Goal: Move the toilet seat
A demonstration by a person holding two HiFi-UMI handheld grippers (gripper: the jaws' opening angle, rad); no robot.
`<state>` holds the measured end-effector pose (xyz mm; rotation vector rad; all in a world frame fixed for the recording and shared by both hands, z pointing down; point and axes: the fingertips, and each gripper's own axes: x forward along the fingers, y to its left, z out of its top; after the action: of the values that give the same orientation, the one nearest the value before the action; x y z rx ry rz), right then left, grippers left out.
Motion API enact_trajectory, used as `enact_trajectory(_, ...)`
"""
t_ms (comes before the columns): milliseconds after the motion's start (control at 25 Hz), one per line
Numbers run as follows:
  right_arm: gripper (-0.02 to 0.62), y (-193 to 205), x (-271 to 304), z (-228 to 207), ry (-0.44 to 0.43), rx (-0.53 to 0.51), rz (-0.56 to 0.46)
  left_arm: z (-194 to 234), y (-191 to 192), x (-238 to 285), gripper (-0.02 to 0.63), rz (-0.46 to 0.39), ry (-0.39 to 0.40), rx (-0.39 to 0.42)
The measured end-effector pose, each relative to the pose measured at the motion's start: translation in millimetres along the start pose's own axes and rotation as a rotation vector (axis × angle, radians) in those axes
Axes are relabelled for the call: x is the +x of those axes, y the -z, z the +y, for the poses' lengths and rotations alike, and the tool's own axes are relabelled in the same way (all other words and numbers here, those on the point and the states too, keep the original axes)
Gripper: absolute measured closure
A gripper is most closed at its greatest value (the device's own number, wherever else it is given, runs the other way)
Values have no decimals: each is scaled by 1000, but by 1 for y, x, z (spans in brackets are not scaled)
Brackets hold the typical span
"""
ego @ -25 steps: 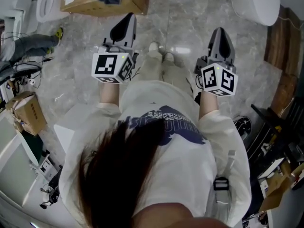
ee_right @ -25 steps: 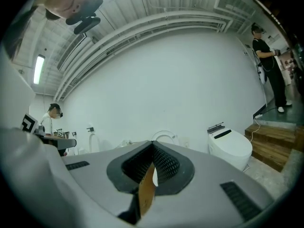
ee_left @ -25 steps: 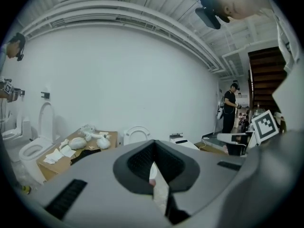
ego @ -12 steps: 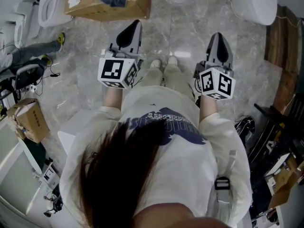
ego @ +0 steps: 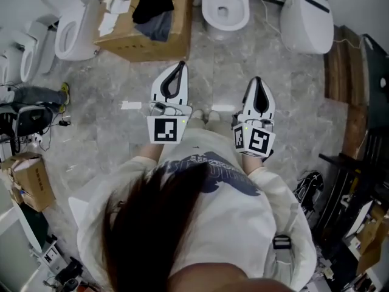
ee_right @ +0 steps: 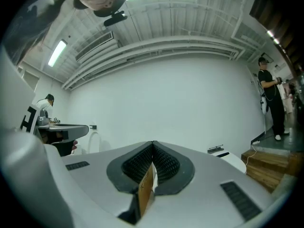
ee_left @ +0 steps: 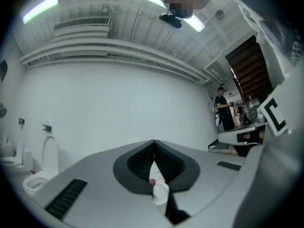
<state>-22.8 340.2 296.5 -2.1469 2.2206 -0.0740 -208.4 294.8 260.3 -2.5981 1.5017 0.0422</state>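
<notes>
As the person faces the toilet seat (ego: 241,18) (on the open bowl ahead), bare grey floor (ego: 225,59) lies before it. Left hand-held gripper (ego: 179,72) and right hand-held gripper (ego: 257,89) have jaws closed together, a white scrap (ee_left: 159,192) and tan strip (ee_right: 145,191) lodged at their bases. Cardboard box (ego: 152,44) left of the seat, lidded toilet (ego: 307,20) right.

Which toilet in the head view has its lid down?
The top-right toilet: lid shut, whereas the centre toilet and left toilet show open bowls.

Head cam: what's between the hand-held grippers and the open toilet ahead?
Bare marble floor, seen in the head view, from the left hand-held gripper and right hand-held gripper to the toilet.
</notes>
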Motion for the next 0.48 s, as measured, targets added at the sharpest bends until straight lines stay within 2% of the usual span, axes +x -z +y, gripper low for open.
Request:
enact_trajectory(120,584,-2,-12,17,-30,-33,-20,-11,-3,-12,609,2,0,91)
enact_trajectory(240,584,-3,-20,25,-55,-42,-31,-18,-4,-18,609,-23,-19,-35)
enact_trajectory(280,584,-5,-21,23,-50,-38,-36,-21,-3,-18,609,-17,-17,-56)
enact_trajectory(480,584,-30,-13,0,-1,-41,-103,-23,-12,-9,609,-23,-10,-60)
